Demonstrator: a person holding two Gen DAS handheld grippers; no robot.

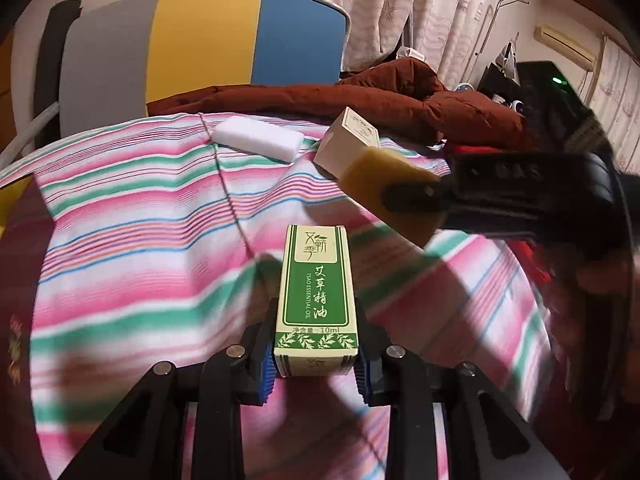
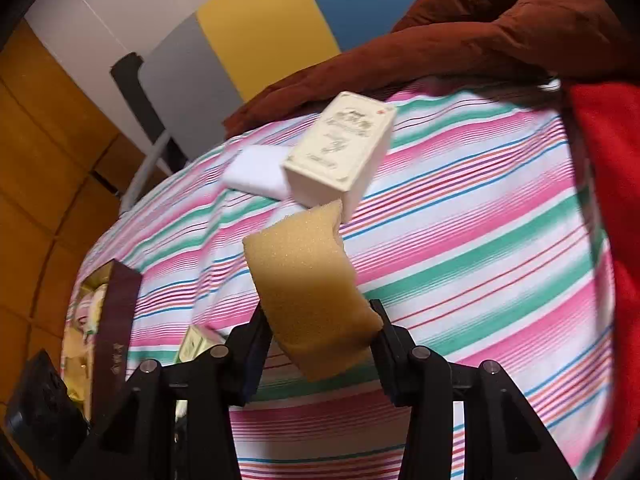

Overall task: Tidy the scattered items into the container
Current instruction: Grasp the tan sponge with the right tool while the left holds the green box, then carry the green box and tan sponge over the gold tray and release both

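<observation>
Two hand-held grippers are full: the left hand-held gripper (image 1: 316, 364) squeezes the green box (image 1: 316, 296), the right hand-held gripper (image 2: 320, 344) squeezes the sponge (image 2: 308, 292), and the container (image 2: 114, 332) lies to its left.

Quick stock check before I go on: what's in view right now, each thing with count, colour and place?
essential oil box: 1, green and cream, clamped in left gripper
sponge: 1, yellow, clamped in right gripper
cream box: 1, on striped sheet
white block: 1, on sheet beside cream box
container: 1, dark brown, sheet's left edge in right wrist view
striped sheet: 1, pink, green, white
brown quilt: 1, behind sheet
left gripper: black, shut
right gripper: black, shut
</observation>
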